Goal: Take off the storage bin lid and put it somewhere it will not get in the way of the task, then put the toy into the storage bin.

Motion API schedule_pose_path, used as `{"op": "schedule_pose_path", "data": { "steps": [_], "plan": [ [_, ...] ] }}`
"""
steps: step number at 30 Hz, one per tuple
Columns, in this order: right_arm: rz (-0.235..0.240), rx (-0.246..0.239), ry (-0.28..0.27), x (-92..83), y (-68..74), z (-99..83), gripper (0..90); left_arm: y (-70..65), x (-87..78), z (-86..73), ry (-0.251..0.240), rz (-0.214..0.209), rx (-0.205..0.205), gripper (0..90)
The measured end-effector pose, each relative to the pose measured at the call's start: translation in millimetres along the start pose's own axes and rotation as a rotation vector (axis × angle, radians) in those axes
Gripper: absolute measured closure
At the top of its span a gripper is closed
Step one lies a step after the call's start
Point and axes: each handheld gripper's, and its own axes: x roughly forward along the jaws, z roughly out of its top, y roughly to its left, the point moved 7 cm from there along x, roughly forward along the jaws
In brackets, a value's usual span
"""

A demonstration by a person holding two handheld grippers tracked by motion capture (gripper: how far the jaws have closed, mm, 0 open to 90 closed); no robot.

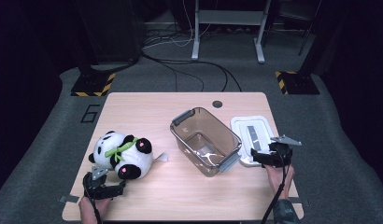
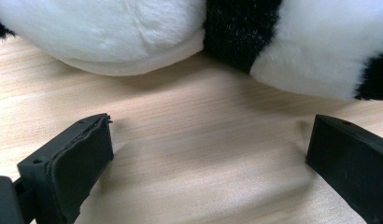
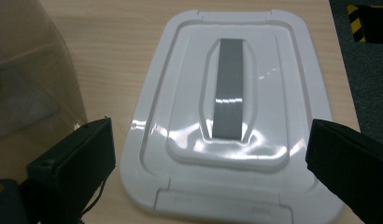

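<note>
Left gripper [image 1: 116,189] gapes empty, lower left, facing the soft, light panda [image 1: 120,154]; right gripper [image 1: 259,156] wide open, empty, over the stiff, slick lid [image 3: 227,116] — grab its grey handle [image 3: 229,95].

We held the left gripper [image 1: 116,188] low at about seven o'clock on the table, its jaws spread wide with nothing between them, our left hand [image 1: 92,205] behind it. Our right hand [image 1: 278,179] held the right gripper [image 1: 256,155] at about four o'clock, jaws wide apart and empty, pointing toward eleven o'clock.
</note>
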Motion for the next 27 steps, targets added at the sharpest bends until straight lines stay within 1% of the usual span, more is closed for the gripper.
{"op": "schedule_pose_path", "data": {
  "steps": [2, 3, 5, 7, 8, 12, 14, 16, 22, 23, 25, 26, 27],
  "plan": [
    [0.001, 0.003, -0.002, -7.4, -0.8, -11.8, 0.1, 0.2, 0.1, 0.1, -0.001, 0.001, 0.002, 0.0],
    [-0.012, 0.001, -0.004, -11.9, -3.1, -19.2, 0.1, 0.0, 0.0, -0.1, 0.001, 0.000, -0.001, 0.0],
    [-0.017, 0.030, -0.014, -20.5, -8.5, -35.5, 0.0, 0.3, 0.2, 0.3, -0.003, 0.001, 0.003, 0.0],
    [-0.025, 0.038, -0.020, -26.8, -13.6, -47.9, 0.0, 0.1, 0.0, 0.1, 0.000, 0.000, 0.001, 0.0],
    [-0.032, 0.034, -0.022, -28.2, -15.9, -52.1, 0.0, 0.3, 0.1, 0.2, -0.002, 0.000, 0.002, 0.0],
    [-0.046, 0.045, 0.003, -27.2, -24.0, -70.5, 0.0, 0.2, 0.1, 0.2, -0.002, 0.000, 0.002, 0.0],
    [-0.064, 0.038, 0.011, -26.8, -26.2, -76.0, 0.0, 0.0, -0.3, -0.1, 0.004, -0.003, 0.000, 0.0],
    [-0.070, 0.036, 0.024, -25.1, -28.0, -80.4, 0.0, 0.0, 0.0, 0.0, 0.001, -0.001, -0.001, 0.0],
    [-0.075, 0.017, 0.022, -18.8, -29.6, -84.4, 0.0, 0.3, 0.2, 0.3, -0.001, -0.003, 0.004, 0.0],
    [-0.071, 0.007, 0.035, -17.5, -28.9, -85.5, 0.0, 0.3, 0.0, 0.3, 0.002, -0.005, 0.006, 0.0],
    [-0.079, -0.021, 0.030, -16.8, -27.5, -84.5, 0.0, 0.3, 0.0, 0.3, 0.001, -0.002, 0.005, 0.0],
    [-0.079, -0.025, 0.042, -15.5, -27.5, -85.5, 0.0, 0.0, 0.0, 0.1, 0.001, -0.003, 0.003, 0.0],
    [-0.077, -0.025, 0.041, -15.1, -27.6, -85.7, 0.0, 0.0, 0.1, 0.4, -0.004, 0.000, 0.008, 0.1]
  ]
}}
